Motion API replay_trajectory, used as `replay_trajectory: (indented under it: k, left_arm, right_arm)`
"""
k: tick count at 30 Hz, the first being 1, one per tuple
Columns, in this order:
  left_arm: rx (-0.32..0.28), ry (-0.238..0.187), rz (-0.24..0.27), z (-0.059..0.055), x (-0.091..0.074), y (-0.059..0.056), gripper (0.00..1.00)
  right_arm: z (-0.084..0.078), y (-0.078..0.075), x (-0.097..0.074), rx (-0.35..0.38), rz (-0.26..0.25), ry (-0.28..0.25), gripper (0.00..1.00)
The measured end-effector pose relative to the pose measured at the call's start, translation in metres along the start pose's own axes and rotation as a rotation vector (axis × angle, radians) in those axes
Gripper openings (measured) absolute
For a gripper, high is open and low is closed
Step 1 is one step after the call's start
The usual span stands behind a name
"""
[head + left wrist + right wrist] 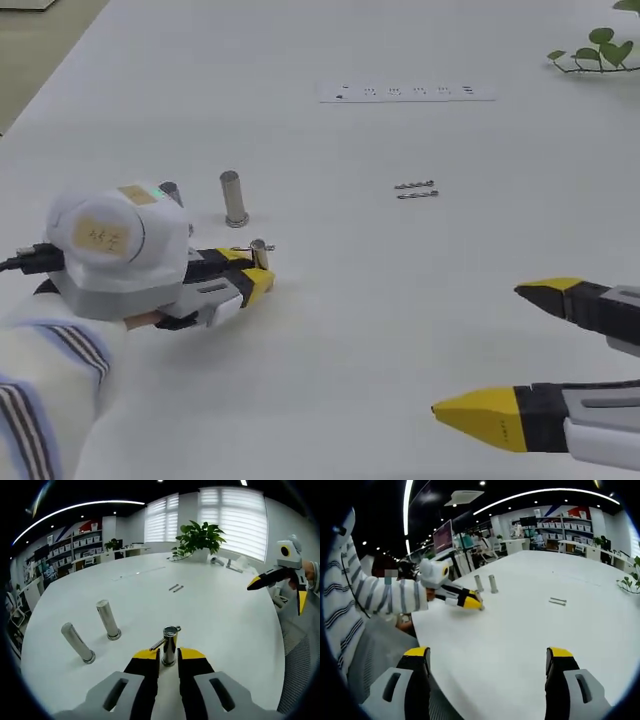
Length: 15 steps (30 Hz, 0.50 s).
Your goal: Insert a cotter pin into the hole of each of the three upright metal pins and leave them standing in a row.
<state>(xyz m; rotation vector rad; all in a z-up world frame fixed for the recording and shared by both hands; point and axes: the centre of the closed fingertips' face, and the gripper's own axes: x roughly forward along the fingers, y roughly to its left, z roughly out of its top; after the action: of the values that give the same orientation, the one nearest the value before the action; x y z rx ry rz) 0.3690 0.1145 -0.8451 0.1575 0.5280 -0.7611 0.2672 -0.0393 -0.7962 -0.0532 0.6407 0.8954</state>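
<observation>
Left hand-held gripper (pixel 169 656) clamps smooth cylindrical metal pin (pixel 170 639) bearing cotter pin (pixel 157 643).

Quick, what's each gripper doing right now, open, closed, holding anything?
Left gripper: closed on an upright metal pin that has a cotter pin through its hole.
Right gripper: open, holding nothing.
</observation>
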Motion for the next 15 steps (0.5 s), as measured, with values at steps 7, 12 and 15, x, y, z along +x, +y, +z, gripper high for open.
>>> replay_trajectory:
  k: [7, 12, 15]
  left_arm:
    - [0.024, 0.002, -0.037, -0.009, -0.015, -0.002, 0.28]
    - [0.024, 0.021, 0.002, -0.021, -0.031, 0.014, 0.34]
    - [-0.012, 0.023, 0.053, -0.026, -0.039, 0.034, 0.36]
  right_arm:
    - [0.001, 0.003, 0.001, -0.015, 0.008, 0.007, 0.97]
    - [-0.002, 0.006, 0.002, -0.042, 0.012, 0.029, 0.97]
    - [-0.003, 0.007, 0.002, -0.041, 0.013, 0.030, 0.97]
